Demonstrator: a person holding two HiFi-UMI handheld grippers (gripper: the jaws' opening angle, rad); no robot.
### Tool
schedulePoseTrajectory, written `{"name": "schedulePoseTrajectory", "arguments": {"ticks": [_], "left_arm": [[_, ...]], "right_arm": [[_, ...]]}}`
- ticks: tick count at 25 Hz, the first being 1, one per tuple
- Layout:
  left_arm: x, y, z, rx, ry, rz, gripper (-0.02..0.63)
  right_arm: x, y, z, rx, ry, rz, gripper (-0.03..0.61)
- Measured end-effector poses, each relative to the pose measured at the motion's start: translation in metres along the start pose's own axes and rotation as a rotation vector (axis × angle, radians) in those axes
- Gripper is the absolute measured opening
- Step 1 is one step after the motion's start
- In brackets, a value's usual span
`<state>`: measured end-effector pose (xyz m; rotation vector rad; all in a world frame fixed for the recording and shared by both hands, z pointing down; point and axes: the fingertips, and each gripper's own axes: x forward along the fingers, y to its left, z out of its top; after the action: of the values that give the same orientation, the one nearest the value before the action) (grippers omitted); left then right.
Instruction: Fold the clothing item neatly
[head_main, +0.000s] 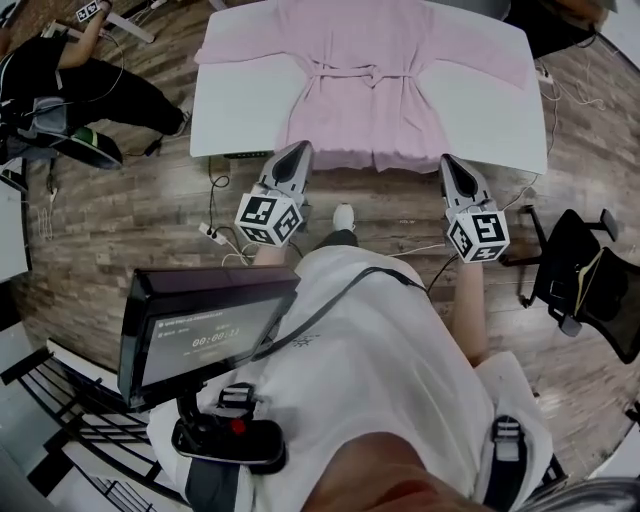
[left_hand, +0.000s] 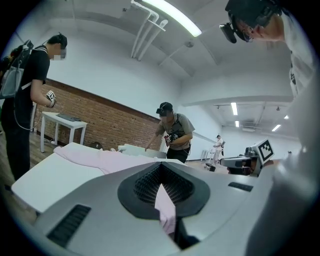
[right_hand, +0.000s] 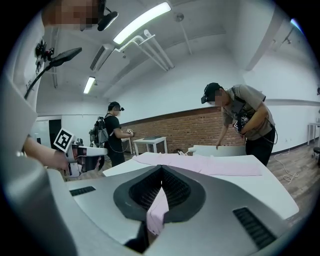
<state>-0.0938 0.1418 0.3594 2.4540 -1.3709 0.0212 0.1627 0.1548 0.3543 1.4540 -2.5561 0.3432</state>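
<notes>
At the near edge of the white table, the left gripper sits at the left hem corner of the pink robe, its jaws closed tight on a fold of the pink cloth. The robe lies flat across the middle of the table, sleeves spread toward the left and right edges, belt tied at the waist, hem along the near edge. At the hem's right corner the right gripper is clamped likewise, pink fabric pinched between its jaws. A black chair stands on the floor beyond the table's near right corner.
</notes>
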Motion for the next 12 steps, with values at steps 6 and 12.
{"name": "schedulePoseTrajectory", "arguments": {"ticks": [6, 12], "left_arm": [[0.029, 0.038, 0.019, 0.015, 0.01, -0.058, 0.002], [0.052, 0.06, 0.032, 0.027, 0.025, -0.107, 0.002]], "right_arm": [[0.032, -0.006, 0.013, 0.008, -0.011, -0.073, 0.002], [0.049, -0.016, 0.023, 0.026, -0.024, -0.135, 0.002]]}}
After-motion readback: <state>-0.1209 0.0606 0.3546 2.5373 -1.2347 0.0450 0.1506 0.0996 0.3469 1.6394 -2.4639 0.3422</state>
